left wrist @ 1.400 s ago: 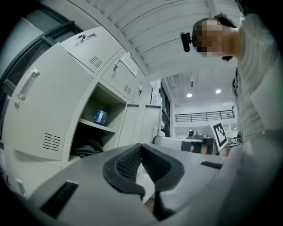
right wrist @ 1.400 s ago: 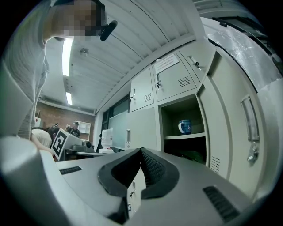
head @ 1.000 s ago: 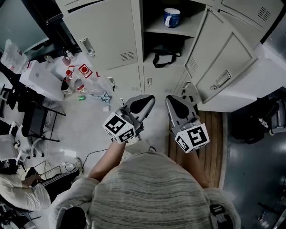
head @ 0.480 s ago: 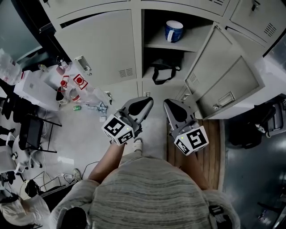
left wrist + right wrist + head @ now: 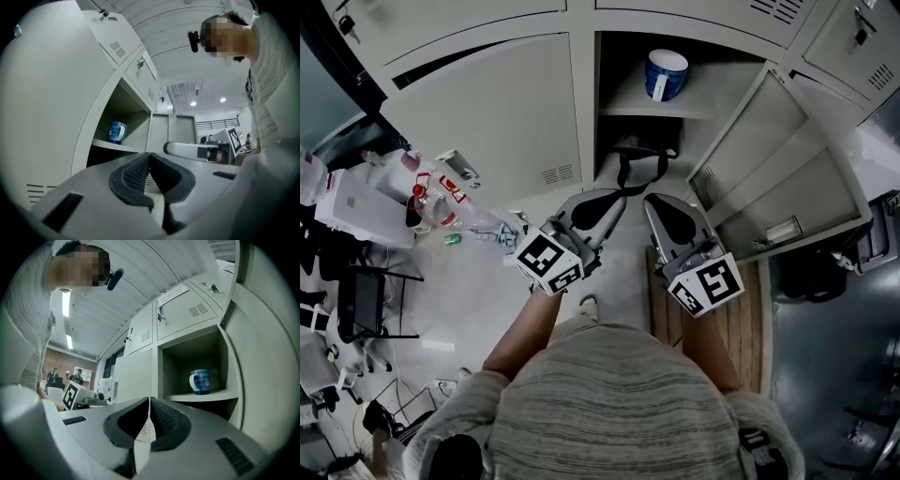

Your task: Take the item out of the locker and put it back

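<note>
The blue ceramic mug with a white label [image 5: 666,73] stands on the upper shelf [image 5: 630,106] of the open grey metal locker [image 5: 589,122]. The left tool [image 5: 602,208] and right tool [image 5: 667,214] hover before it, well apart from the mug, jaws pressed together on nothing.

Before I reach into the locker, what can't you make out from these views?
Black bag: head view shows only its handles; the dark lower compartment hides the rest.
Mug: its print is too small in every view.
Floor clutter: head view, too small to identify.
</note>
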### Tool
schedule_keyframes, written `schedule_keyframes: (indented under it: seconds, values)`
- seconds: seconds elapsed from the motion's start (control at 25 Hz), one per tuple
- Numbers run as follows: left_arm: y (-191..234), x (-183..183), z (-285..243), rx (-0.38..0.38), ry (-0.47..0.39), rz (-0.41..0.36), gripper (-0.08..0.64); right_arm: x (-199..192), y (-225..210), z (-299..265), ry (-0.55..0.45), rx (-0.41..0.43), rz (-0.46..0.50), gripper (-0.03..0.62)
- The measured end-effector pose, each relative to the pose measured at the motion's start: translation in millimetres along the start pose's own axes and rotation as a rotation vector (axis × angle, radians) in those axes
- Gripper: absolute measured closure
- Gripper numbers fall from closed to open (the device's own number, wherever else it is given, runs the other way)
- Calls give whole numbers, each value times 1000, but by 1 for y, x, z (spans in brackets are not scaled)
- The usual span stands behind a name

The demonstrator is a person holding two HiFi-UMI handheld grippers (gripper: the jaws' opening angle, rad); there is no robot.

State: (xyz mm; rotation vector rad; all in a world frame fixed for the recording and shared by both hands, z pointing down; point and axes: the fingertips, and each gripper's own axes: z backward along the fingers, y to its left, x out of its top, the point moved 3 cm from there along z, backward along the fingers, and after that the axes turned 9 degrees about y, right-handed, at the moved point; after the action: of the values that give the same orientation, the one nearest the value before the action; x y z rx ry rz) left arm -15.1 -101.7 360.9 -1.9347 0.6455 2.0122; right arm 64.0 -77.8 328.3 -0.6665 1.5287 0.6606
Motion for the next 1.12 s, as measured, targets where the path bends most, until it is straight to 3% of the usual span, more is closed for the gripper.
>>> schedule_keyframes:
  seconds: [0.4, 0.88, 0.96, 1.04, 1.12]
  values:
    - [24, 16, -11, -58, -1, 10, 553, 22, -23, -23, -25, -51, 30, 566]
    - [28, 21, -27, -28, 4, 22, 553, 38, -60, -37, -37, -41, 12, 563]
    - [29, 23, -30, -15, 3, 26, 554, 43, -70, -44, -36, -27, 13, 539]
    - [29, 24, -34, -4, 5, 24, 554, 45, -79, -52, -26, -11, 11, 457]
    - [30, 25, -37, 6, 6, 23, 552, 47, -88, -60, -19, -3, 13, 442]
